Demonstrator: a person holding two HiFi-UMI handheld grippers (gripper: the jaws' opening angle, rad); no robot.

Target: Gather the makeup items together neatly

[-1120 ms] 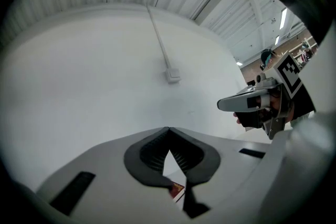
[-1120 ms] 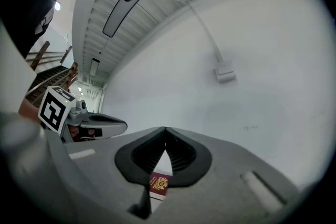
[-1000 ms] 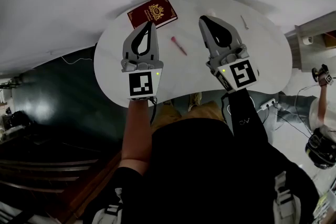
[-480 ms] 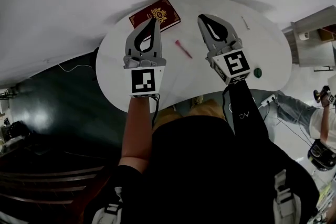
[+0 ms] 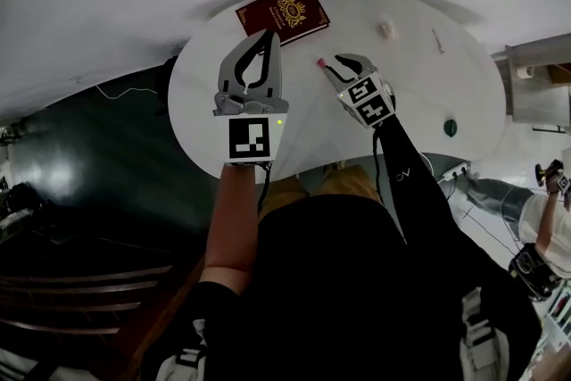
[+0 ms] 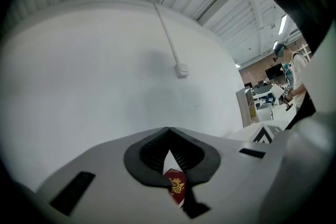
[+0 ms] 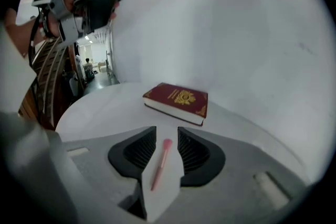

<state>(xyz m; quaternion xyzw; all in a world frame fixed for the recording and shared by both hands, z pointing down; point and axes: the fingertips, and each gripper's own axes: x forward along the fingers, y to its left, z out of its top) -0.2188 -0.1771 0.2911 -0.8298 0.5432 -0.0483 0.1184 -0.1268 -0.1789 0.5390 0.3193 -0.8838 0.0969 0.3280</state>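
Note:
A thin pink makeup stick [image 7: 160, 162] lies on the white oval table [image 5: 205, 94]; only its tip [image 5: 319, 63] shows in the head view. My right gripper [image 7: 167, 134] is tilted down over it. Its jaws have just been opening and stand open either side of the stick without pressing it. My left gripper [image 5: 266, 37] hovers level near the red book [image 5: 282, 13], its tips together with nothing held. A small pale pink item [image 5: 385, 29], a thin white stick [image 5: 438, 41] and a round dark green item [image 5: 451, 128] lie at the table's right.
The red book [image 7: 178, 101] with a gold crest lies just beyond the right gripper's jaws, and shows through the left gripper's [image 6: 168, 134] jaws too [image 6: 176, 186]. Past the table's left edge the floor is dark. A white wall lies behind the table.
My right gripper has dropped down to the table over the pink stick and its jaws have opened. My left gripper has shifted slightly toward the book, still shut.

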